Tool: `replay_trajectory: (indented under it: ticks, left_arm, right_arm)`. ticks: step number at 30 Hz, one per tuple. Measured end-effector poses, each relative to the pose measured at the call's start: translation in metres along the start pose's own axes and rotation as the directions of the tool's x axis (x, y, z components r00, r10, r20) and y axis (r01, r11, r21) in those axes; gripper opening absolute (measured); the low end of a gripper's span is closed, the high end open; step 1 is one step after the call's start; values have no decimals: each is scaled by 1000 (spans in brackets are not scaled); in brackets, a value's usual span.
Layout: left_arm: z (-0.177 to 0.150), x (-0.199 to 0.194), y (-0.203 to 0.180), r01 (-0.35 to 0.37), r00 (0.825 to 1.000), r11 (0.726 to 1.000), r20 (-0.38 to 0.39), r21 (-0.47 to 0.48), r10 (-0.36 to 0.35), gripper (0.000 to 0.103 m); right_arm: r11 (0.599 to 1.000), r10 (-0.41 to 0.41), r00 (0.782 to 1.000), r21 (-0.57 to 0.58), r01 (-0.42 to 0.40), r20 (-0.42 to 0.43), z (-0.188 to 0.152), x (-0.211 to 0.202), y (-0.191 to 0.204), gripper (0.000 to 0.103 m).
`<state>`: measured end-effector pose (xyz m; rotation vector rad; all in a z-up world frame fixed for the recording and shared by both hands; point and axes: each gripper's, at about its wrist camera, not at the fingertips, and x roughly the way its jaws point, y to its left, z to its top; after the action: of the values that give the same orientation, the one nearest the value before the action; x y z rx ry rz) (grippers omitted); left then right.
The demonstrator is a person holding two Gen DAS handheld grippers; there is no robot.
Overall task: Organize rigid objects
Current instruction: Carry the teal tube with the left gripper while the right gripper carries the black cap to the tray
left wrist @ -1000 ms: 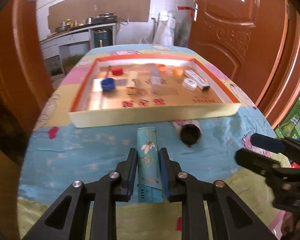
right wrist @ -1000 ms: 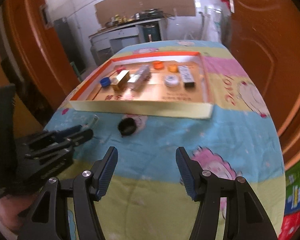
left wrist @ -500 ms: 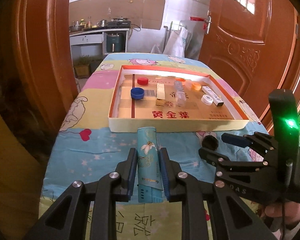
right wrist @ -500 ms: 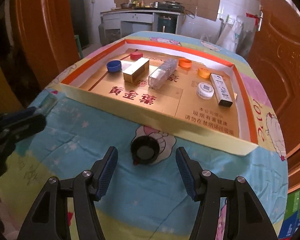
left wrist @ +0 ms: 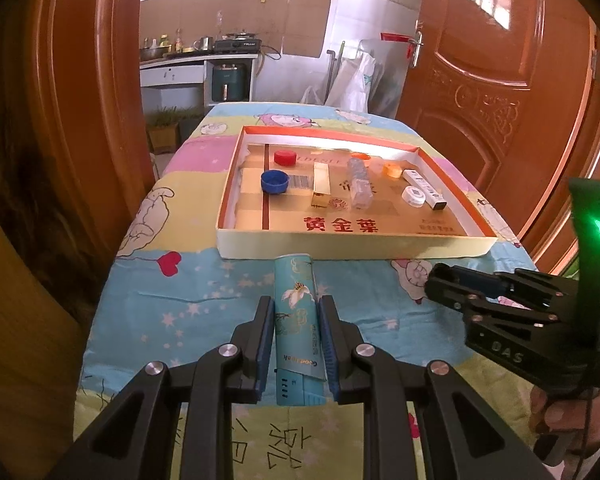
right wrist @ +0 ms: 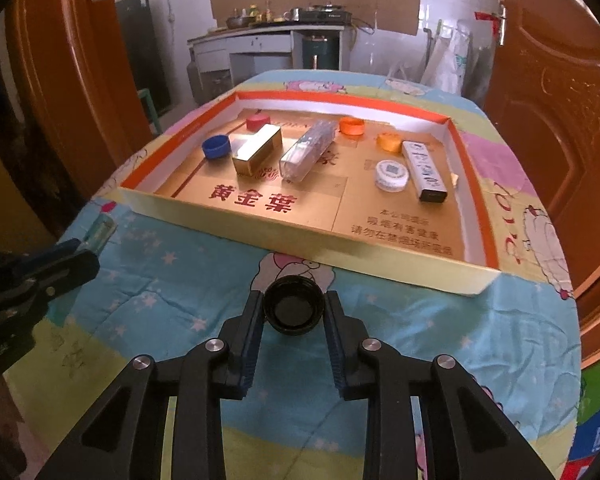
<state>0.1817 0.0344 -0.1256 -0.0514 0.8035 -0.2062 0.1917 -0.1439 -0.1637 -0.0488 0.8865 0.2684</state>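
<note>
Left wrist view
- Left gripper (left wrist: 296, 330): we log its blue-padded fingers clamped on a teal rectangular carton printed with flowers (left wrist: 296, 312), which points toward the tray.
- Shallow cardboard tray with orange rim (left wrist: 352, 248): it lies on the cartoon-print blue tablecloth (left wrist: 188, 300), just beyond the carton's far end.
- Tray contents: we count a red cap (left wrist: 285, 157), a blue cap (left wrist: 274, 181), a gold box (left wrist: 321, 184), a clear plastic case (left wrist: 359, 183), a white round lid (left wrist: 413, 196) and a white oblong box (left wrist: 424, 189).

Right wrist view
- Right gripper (right wrist: 294, 316): we see its fingers closed against both sides of a black round cap (right wrist: 294, 309), open side up, just before the tray's near wall (right wrist: 300, 240).
- Two orange caps (right wrist: 352, 126): at the tray's far side.
</note>
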Motion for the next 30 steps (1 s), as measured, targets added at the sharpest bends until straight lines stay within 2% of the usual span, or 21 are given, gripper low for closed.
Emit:
replay_trajectory:
  ticks: [12,21,30]
  left_arm:
    - [11,-15,-11,20,999,1000,31,24,-20,23]
    - [44,-22,-16,32,997,999,69,41,-35,23]
    - [79,-12,-20,21,996,998,83,64,-26,23]
  right_arm:
    - [1000,-16,997,20,15,81,5,-49,-14,30]
    - [999,-30,992,18,28,120,19,-66,-26,30]
    - [1000,-30,989,5,29,147,43,-68,-34,30]
